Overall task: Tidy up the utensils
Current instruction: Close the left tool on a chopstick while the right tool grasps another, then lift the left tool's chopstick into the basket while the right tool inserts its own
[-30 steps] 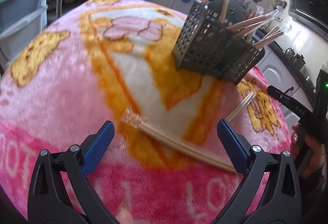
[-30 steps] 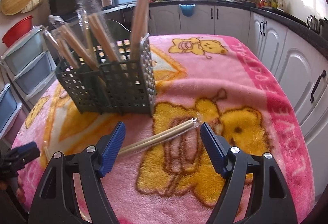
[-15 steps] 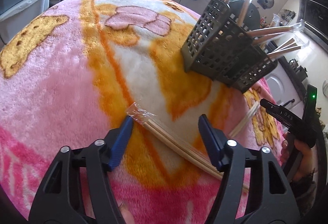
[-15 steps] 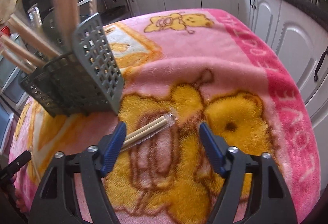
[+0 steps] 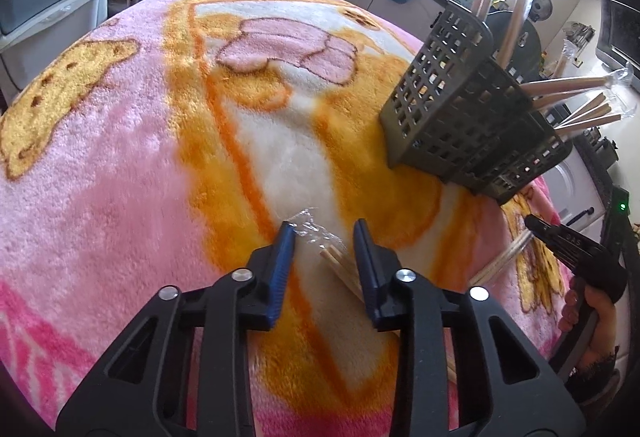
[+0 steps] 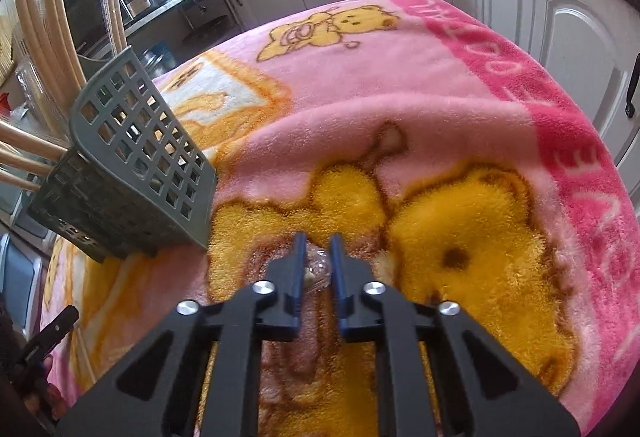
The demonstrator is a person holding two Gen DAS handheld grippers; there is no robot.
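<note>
We had both claws just closing: left claw (image 5: 325, 237) straddled wrapped chopsticks (image 5: 340, 265), not yet pinching; right claw (image 6: 318, 243) clenched on its wrapped pair (image 6: 316, 269).

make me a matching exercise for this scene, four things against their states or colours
1 left claw
2 right claw
3 basket
4 blanket

a pink
b grey
c narrow gap, wrapper pinched in it
d wider gap, chopstick tips inside it

Pairs: 1-d, 2-c, 3-b, 4-a. Both claws have just been closing.
</note>
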